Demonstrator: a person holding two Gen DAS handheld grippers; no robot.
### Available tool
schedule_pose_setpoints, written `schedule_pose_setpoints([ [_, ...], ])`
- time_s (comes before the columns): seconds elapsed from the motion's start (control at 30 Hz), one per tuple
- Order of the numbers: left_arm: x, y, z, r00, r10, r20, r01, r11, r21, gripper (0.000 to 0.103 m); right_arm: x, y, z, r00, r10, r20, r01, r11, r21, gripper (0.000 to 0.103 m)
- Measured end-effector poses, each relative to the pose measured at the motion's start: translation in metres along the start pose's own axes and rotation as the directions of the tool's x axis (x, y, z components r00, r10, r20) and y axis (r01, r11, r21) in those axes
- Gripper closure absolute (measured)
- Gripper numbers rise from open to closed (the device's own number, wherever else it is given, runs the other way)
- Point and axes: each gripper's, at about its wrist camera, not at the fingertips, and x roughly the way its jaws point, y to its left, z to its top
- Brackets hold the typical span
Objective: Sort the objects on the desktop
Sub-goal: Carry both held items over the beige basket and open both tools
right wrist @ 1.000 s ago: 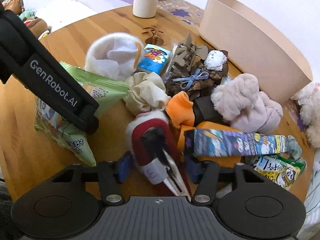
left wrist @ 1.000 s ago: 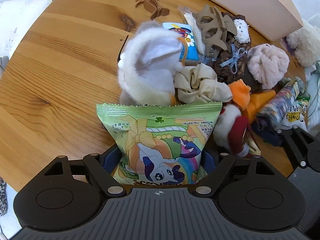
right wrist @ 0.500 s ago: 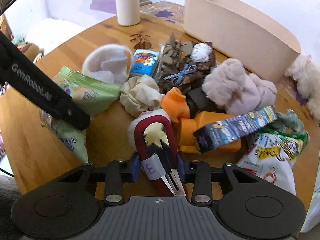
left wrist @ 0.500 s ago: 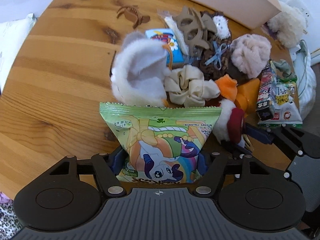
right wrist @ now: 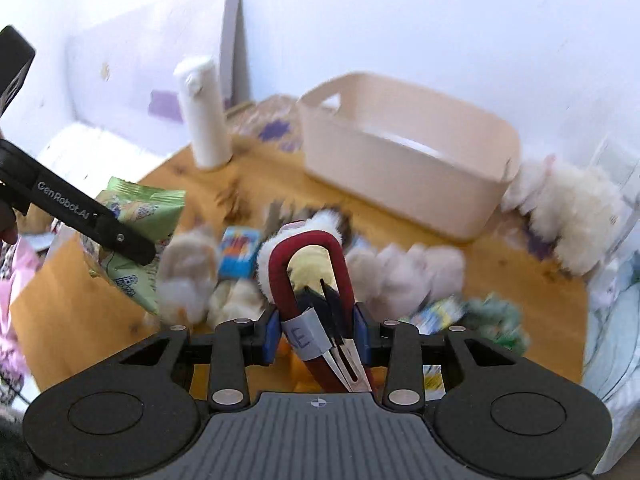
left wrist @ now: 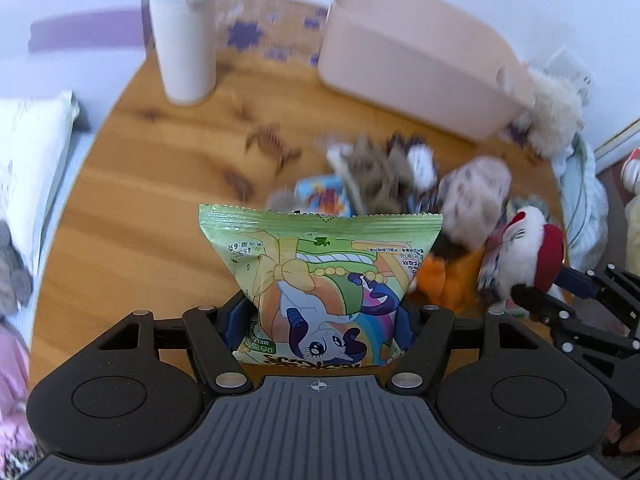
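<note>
My left gripper is shut on a green snack bag with a cartoon pony, held up above the round wooden table. The same snack bag shows at the left of the right wrist view, under the left gripper's black finger. My right gripper is shut on a red and white fluffy hair clip with a white label, lifted off the pile. That hair clip also appears at the right in the left wrist view. A pile of plush and hair items lies below, blurred.
A beige plastic bin stands at the back of the table, open side up. A white flask stands left of it. A brown claw clip lies alone on the wood. A white plush toy sits at the right edge.
Both grippers have risen from the table with their loads, the snack bag and the hair clip. The views now take in the bin and the flask. The right jaws closed tighter on the clip.
</note>
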Motion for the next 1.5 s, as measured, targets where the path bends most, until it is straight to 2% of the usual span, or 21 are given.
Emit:
schedule_pose_setpoints([
  [0.3, -0.022, -0.019, 0.079, 0.989, -0.018, 0.148, 0.003, 0.995, 0.101, 0.034, 0.019, -0.035, 0.05, 0.99, -0.112, 0.081, 0.11, 0.993, 0.035, 0.068],
  [0.6, -0.024, -0.054, 0.163, 0.955, -0.03, 0.294, -0.042, 0.971, 0.236, 0.034, 0.041, -0.071, 0.098, 0.965, -0.225, 0.133, 0.214, 0.973, 0.088, 0.068],
  [0.77, -0.011, -0.072, 0.203, 0.931, -0.025, 0.365, -0.088, 0.954, 0.288, 0.034, 0.056, -0.095, 0.124, 0.953, -0.276, 0.124, 0.26, 0.956, 0.133, 0.067],
  [0.93, 0.007, -0.089, 0.232, 0.917, -0.022, 0.398, -0.107, 0.949, 0.297, 0.034, 0.084, -0.12, 0.142, 0.952, -0.297, 0.078, 0.279, 0.941, 0.19, 0.067],
  [1.1, 0.045, -0.112, 0.246, 0.918, 0.0, 0.396, -0.146, 0.93, 0.339, 0.034, 0.124, -0.135, 0.151, 0.952, -0.305, -0.004, 0.298, 0.925, 0.235, 0.067],
  [1.3, 0.101, -0.128, 0.248, 0.943, 0.078, 0.322, -0.197, 0.914, 0.355, 0.034, 0.163, -0.133, 0.15, 0.946, -0.314, -0.085, 0.325, 0.924, 0.202, 0.067],
  [1.43, 0.114, -0.135, 0.242, 0.932, 0.113, 0.344, -0.254, 0.881, 0.399, 0.033, 0.18, -0.133, 0.149, 0.942, -0.31, -0.129, 0.331, 0.925, 0.186, 0.066],
  [1.5, 0.117, -0.134, 0.244, 0.949, 0.082, 0.305, -0.206, 0.891, 0.404, 0.032, 0.182, -0.132, 0.148, 0.936, -0.323, -0.138, 0.344, 0.922, 0.176, 0.063],
])
